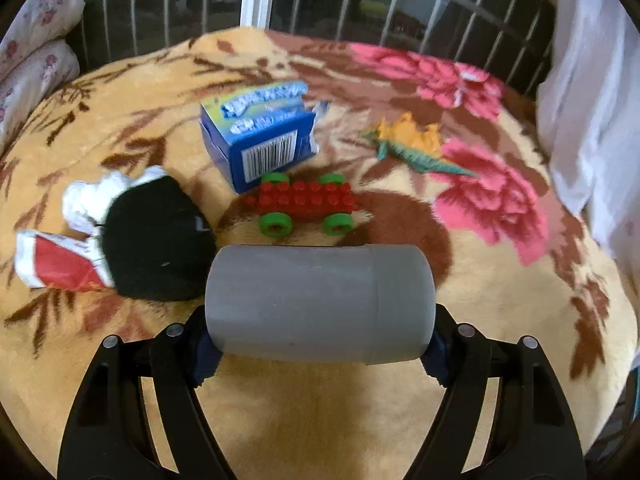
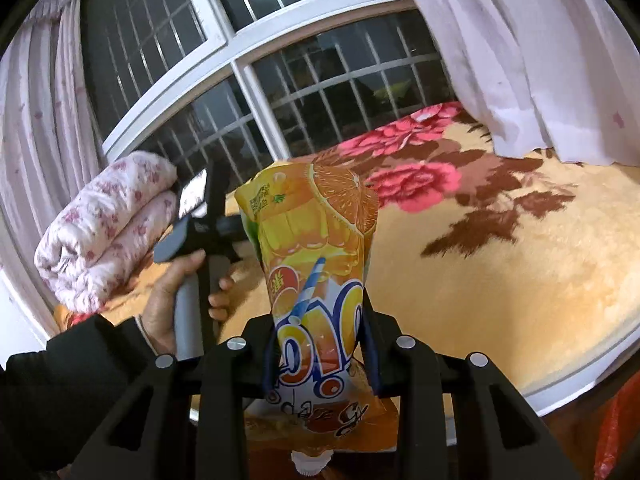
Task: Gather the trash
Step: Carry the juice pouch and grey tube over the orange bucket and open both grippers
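Two grippers are seen over a bed spread with a flowered blanket (image 1: pixel 120 360). Nearest in the left wrist view, a grey cylinder (image 1: pixel 320 300) is held crosswise between the fingers of the left gripper (image 1: pixel 320 354), the pads pressed on its two ends. Just beyond it a red brick car with green wheels (image 1: pixel 306 204) is set on the blanket, with a black cap (image 1: pixel 160 240) to its left lying over crumpled red and white wrappers (image 1: pixel 60 264). Behind the car a torn blue carton (image 1: pixel 260 136) is stood, and to its right a small toy dinosaur (image 1: pixel 412 148) is laid. In the right wrist view an orange drink pouch (image 2: pixel 320 248) is clamped narrowly in the right gripper (image 2: pixel 320 364), spout downward. To its left, a hand (image 2: pixel 176 292) is wrapped round the other gripper's handle, and a rolled quilt (image 2: pixel 104 224) is seen by the window (image 2: pixel 240 60) behind
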